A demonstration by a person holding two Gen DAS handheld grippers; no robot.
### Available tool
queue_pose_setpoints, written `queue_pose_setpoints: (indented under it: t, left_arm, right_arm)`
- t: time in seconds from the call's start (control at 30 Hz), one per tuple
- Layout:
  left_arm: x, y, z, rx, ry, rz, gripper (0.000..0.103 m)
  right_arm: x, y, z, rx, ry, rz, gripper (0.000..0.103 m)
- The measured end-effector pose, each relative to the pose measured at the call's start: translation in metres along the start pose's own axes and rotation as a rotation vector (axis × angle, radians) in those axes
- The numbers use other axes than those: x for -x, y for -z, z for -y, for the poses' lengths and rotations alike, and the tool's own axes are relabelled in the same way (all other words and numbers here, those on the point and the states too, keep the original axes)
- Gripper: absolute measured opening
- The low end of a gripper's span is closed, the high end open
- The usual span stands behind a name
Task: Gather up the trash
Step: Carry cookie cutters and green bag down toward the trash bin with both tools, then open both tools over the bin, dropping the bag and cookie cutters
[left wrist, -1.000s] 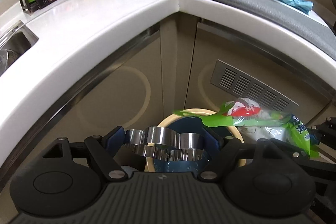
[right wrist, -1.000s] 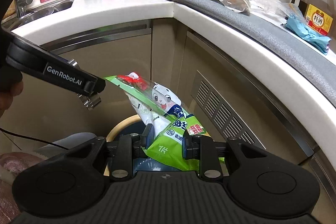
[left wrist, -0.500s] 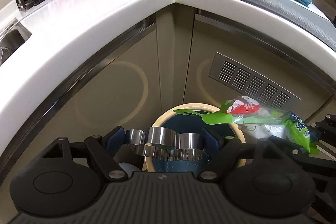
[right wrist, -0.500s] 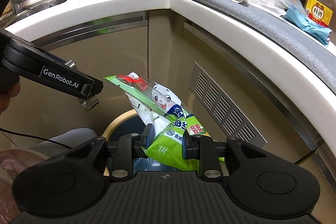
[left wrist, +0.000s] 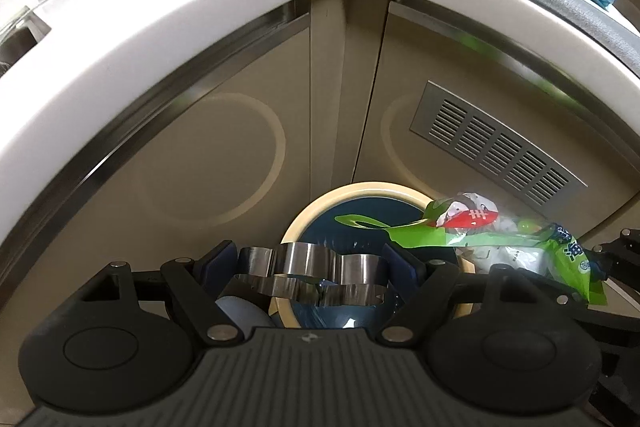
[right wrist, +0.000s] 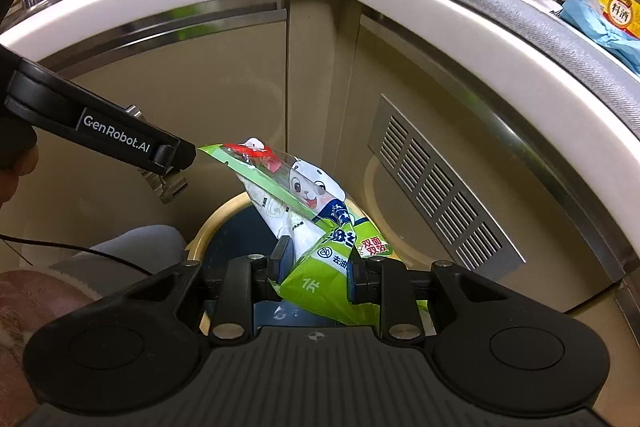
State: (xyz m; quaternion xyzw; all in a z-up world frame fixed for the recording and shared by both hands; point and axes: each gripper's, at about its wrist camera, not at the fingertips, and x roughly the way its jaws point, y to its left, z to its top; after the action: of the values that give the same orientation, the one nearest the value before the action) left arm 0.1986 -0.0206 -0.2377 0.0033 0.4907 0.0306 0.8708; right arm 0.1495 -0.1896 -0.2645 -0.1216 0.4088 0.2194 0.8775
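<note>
Steel cutter (left wrist: 310,273) gripped by wide left tongs (left wrist: 312,267); right tongs (right wrist: 316,269) pinch green bag (right wrist: 320,267).

Each handheld tool is matte black plastic: a ribbed grey-black front deck, two round housings with disc caps, silver screw heads at the linkage pivots, and dark blue pads on the fingers (left wrist: 394,259). The left tool (right wrist: 170,183) carries white "GenRobot.AI" lettering along its arm. A thin black cable (right wrist: 72,247) trails past a grey sleeve (right wrist: 136,247).

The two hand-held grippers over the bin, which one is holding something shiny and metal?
The left hand-held gripper: it clamps a wavy steel cutter, while the right hand-held gripper pinches a green plastic bag.
</note>
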Motion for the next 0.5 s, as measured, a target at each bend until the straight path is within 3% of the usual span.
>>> queue_pose_setpoints:
  t: [0.5]
  left_arm:
    - [-0.057,-0.003,0.010,-0.031,-0.005,-0.086,0.084]
  right_arm:
    - [-0.063,0.000,0.008,-0.038,-0.023,-0.133,0.028]
